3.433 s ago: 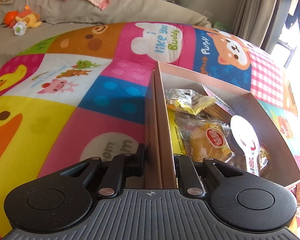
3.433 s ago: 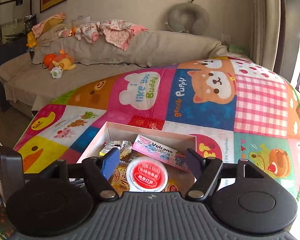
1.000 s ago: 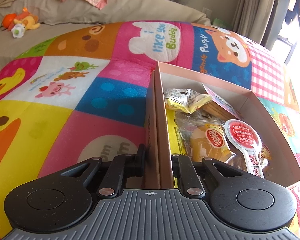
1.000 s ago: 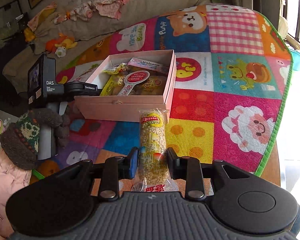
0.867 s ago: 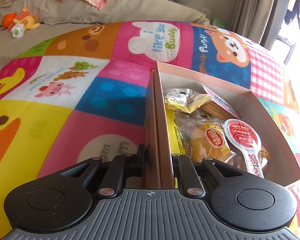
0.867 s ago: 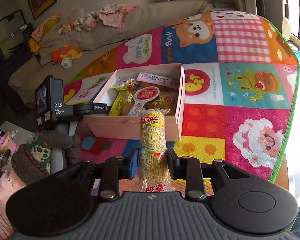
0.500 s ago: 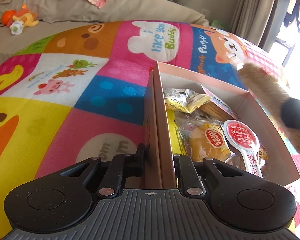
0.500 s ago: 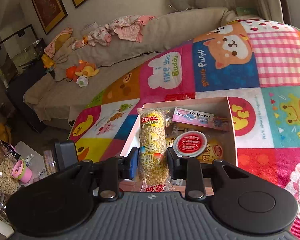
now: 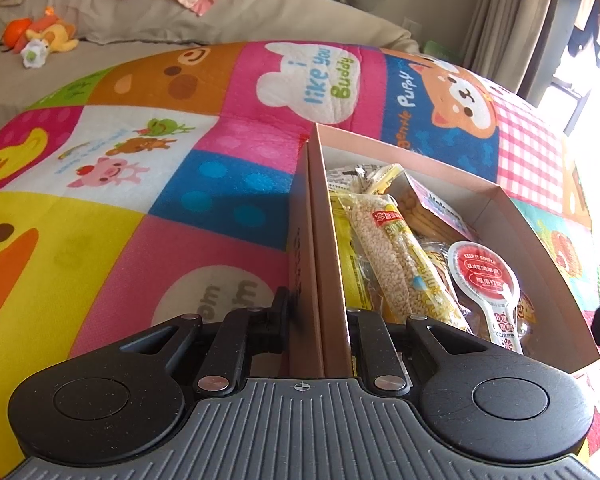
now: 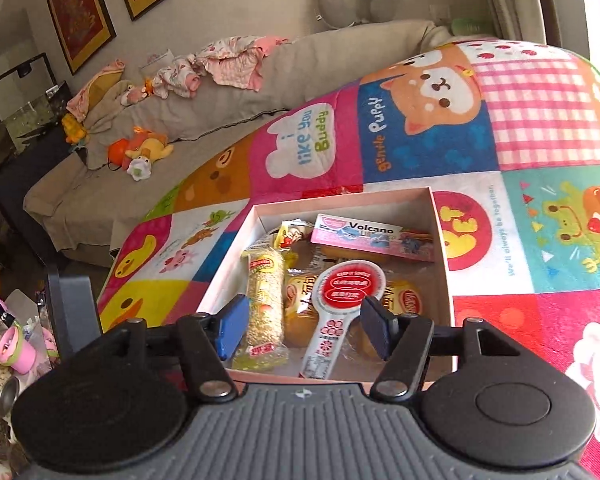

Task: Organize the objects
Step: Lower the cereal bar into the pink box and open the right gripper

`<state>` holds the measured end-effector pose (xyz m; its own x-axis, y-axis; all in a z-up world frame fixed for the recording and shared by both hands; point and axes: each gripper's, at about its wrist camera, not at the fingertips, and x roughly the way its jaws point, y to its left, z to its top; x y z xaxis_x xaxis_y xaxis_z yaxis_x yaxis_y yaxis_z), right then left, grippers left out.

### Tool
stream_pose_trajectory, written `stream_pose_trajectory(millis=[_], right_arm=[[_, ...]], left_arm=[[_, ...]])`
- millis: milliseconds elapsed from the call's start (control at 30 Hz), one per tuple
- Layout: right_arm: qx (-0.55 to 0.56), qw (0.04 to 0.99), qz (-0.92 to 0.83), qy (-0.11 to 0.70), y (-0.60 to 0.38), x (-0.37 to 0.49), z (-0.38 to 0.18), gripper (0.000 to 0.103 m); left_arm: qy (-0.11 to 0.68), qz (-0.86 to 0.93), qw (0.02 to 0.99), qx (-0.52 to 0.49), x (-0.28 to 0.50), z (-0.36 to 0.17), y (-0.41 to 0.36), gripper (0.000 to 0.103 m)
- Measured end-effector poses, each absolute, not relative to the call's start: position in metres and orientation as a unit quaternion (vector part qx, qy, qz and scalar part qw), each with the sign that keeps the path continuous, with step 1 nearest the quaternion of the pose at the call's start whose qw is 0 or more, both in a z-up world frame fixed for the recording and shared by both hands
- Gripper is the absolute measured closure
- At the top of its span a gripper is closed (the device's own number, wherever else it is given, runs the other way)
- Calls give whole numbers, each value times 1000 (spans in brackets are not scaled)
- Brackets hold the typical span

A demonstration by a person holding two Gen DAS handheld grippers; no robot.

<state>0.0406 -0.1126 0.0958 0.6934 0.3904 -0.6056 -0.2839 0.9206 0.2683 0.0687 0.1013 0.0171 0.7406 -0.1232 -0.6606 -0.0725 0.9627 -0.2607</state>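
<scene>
A pink cardboard box (image 10: 440,240) sits on the colourful play mat and holds several snack packs. My left gripper (image 9: 318,312) is shut on the box's left wall (image 9: 320,240). A long puffed-rice bar (image 10: 265,300) lies in the box along its left side; it also shows in the left wrist view (image 9: 400,256). A red-and-white spoon-shaped packet (image 10: 342,300) and a pink Volcano pack (image 10: 374,236) lie beside it. My right gripper (image 10: 304,330) is open and empty, just above the box's near end.
The play mat (image 10: 540,220) spreads out around the box. A beige sofa (image 10: 220,120) with clothes and plush toys stands behind. A pink cup (image 10: 16,352) and clutter lie at the lower left in the right wrist view.
My right gripper carried the puffed-rice bar over the box, opened and let it go. The bar now lies in the box. My left gripper has kept its hold on the wall.
</scene>
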Motion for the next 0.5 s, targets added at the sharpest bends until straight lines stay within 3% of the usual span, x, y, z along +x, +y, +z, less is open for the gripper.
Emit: stream_pose_trajectory(millis=[167, 500], right_arm=[[2, 937, 144, 318, -123, 14, 87, 20], [-36, 932, 96, 347, -157, -2, 52, 19]], left_arm=[[360, -14, 923, -136, 69, 17, 101, 86], [360, -14, 923, -133, 68, 17, 101, 86]])
